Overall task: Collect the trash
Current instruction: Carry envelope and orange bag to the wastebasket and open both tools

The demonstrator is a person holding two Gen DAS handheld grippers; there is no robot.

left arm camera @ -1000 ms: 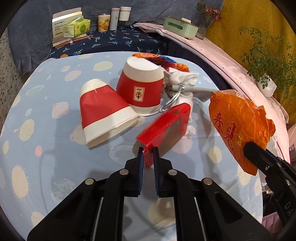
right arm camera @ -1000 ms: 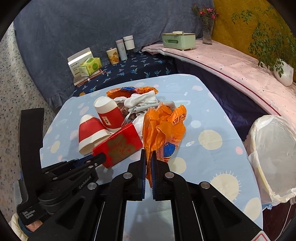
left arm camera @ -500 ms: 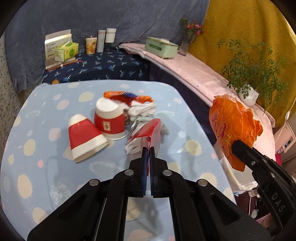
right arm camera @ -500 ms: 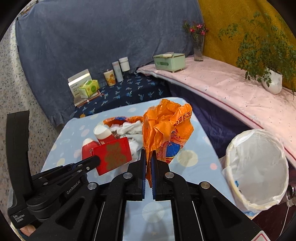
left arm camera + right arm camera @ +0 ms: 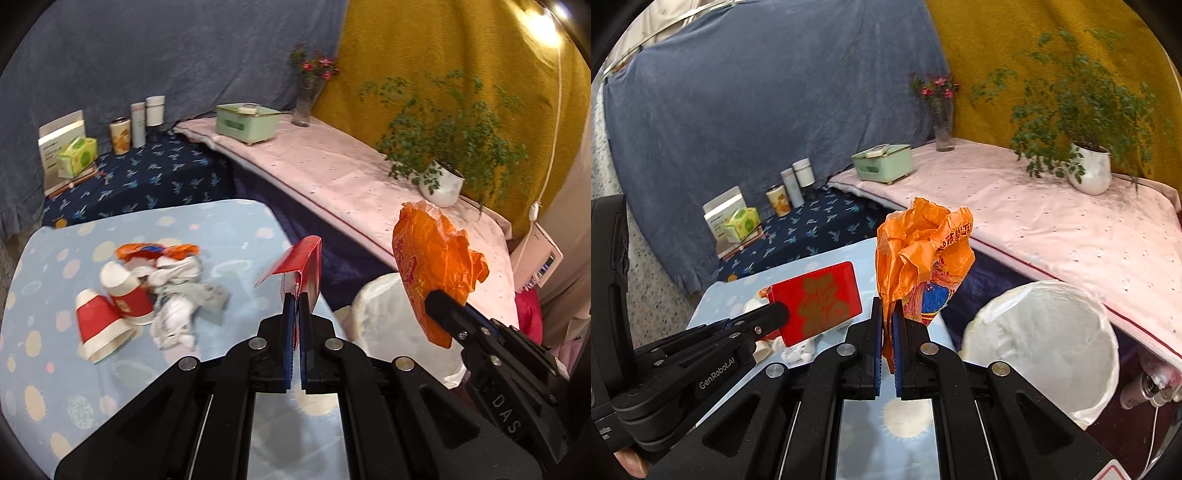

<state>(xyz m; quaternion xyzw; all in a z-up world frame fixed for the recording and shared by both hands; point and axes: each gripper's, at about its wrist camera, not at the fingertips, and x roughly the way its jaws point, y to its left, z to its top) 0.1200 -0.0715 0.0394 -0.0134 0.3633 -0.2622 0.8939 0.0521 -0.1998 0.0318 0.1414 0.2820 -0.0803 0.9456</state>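
Note:
My left gripper (image 5: 295, 301) is shut on a flat red box (image 5: 301, 264) and holds it in the air over the table's right edge; the box also shows in the right wrist view (image 5: 818, 301). My right gripper (image 5: 888, 306) is shut on a crumpled orange plastic bag (image 5: 923, 254), seen also in the left wrist view (image 5: 430, 262). A bin lined with a white bag (image 5: 1045, 339) stands beside the table, below and right of both grippers. Two red paper cups (image 5: 110, 314), white tissues (image 5: 177, 299) and an orange wrapper (image 5: 155, 251) lie on the table (image 5: 55, 369).
A low bench with a pink cloth (image 5: 1052, 229) runs along the right, carrying a green box (image 5: 882, 166), a flower vase (image 5: 942, 125) and a potted plant (image 5: 1086, 170). A dark blue surface (image 5: 147, 177) behind the table holds cans and a tissue pack.
Both grippers have risen and swung right with the red box and orange bag, from over the trash pile toward the white-lined bin. The cups and tissues stayed on the table.

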